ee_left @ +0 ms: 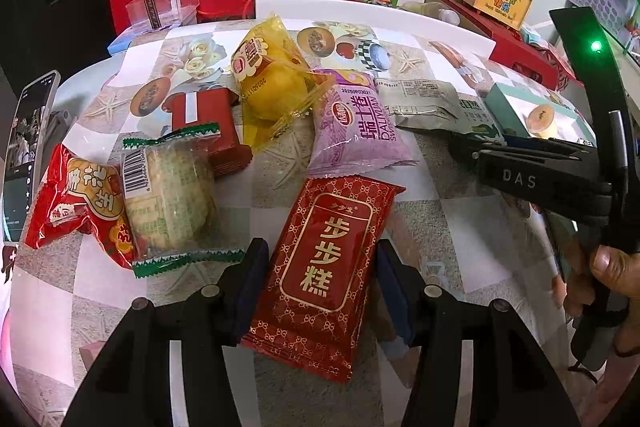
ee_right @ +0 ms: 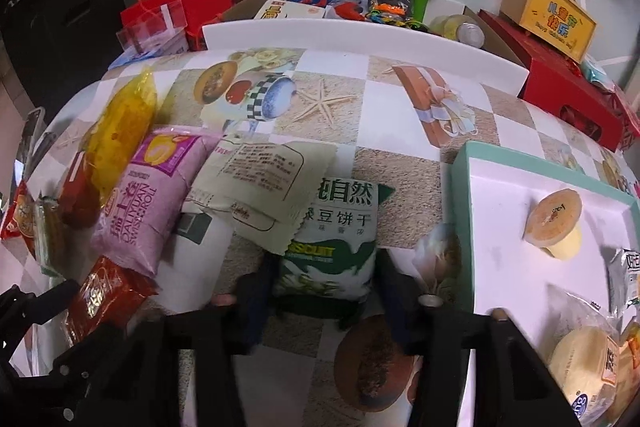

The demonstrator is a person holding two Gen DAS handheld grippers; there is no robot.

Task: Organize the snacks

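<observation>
While both grippers gripped a packet each, most of the snacks lay loose on the patterned table [ee_left: 460, 227]
In the left wrist view, the left gripper [ee_left: 320, 263] was clamped on the sides of the red cake packet [ee_left: 324, 267], probably to carry it off for sorting, while the purple Swiss roll packet [ee_left: 356, 127], yellow packet [ee_left: 268, 83] and clear-wrapped biscuit [ee_left: 172, 195] waited beyond; in the right wrist view, the right gripper [ee_right: 324, 287] had its pads against the near end of the green-and-white biscuit packet [ee_right: 336, 239], grasping it, likely bound for the teal-rimmed tray [ee_right: 464, 227] just beside it, where a jelly cup [ee_right: 556, 223] and other snacks already sat
</observation>
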